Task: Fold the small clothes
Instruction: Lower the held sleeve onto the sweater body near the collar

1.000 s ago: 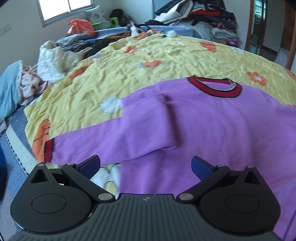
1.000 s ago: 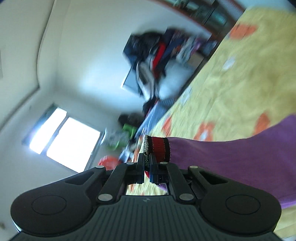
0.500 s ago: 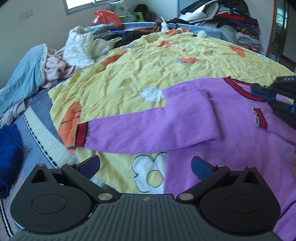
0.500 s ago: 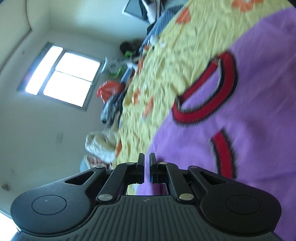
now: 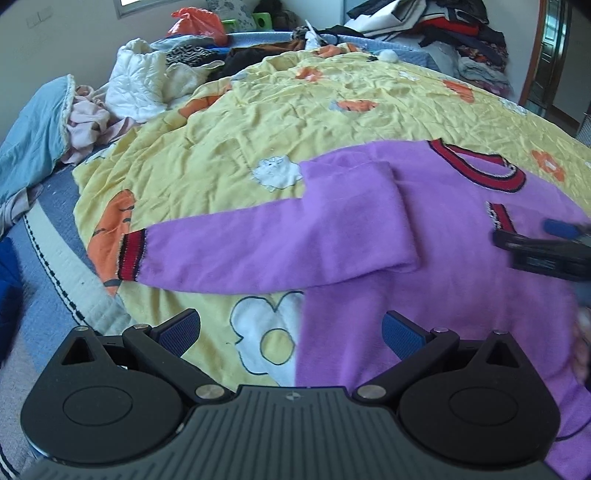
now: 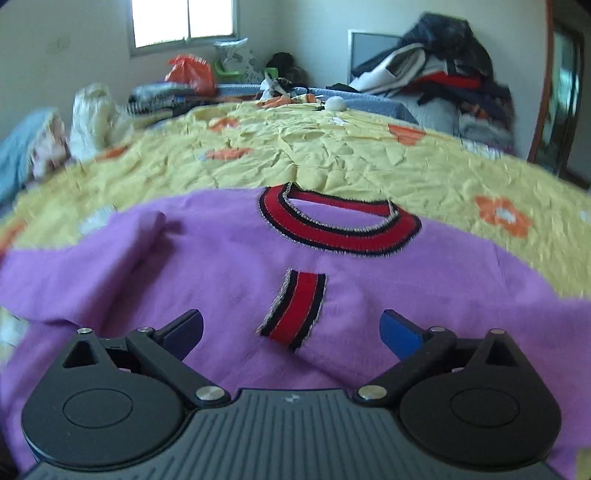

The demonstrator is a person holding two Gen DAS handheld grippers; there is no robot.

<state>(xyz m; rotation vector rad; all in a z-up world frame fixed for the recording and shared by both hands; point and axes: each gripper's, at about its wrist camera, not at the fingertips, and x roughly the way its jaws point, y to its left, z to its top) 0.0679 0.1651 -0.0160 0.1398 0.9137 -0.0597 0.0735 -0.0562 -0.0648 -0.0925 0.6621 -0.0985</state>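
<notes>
A purple sweater (image 5: 424,258) with a red and black collar (image 6: 340,221) lies flat on a yellow flowered bedspread (image 5: 295,122). One sleeve is folded across the chest, its red cuff (image 6: 295,306) lying below the collar. The other sleeve stretches out left, ending in a red cuff (image 5: 131,256). My right gripper (image 6: 291,330) hovers just over the folded cuff; its jaws are opening and nothing is pressed between them. In the left wrist view the right gripper (image 5: 546,240) shows at the right edge. My left gripper (image 5: 291,330) is open above the sweater's lower left side edge, holding nothing.
Piles of clothes lie along the bed's far side: a white quilted garment (image 5: 136,85), a light blue cloth (image 5: 33,140), an orange bag (image 5: 195,24). A dark heap of clothes (image 6: 443,77) sits at the back right. A doorway (image 5: 554,55) is at the right.
The right gripper carried the cuff over the chest, let it go there and spread its jaws wide. The left gripper drifted left, bringing the outstretched sleeve into view.
</notes>
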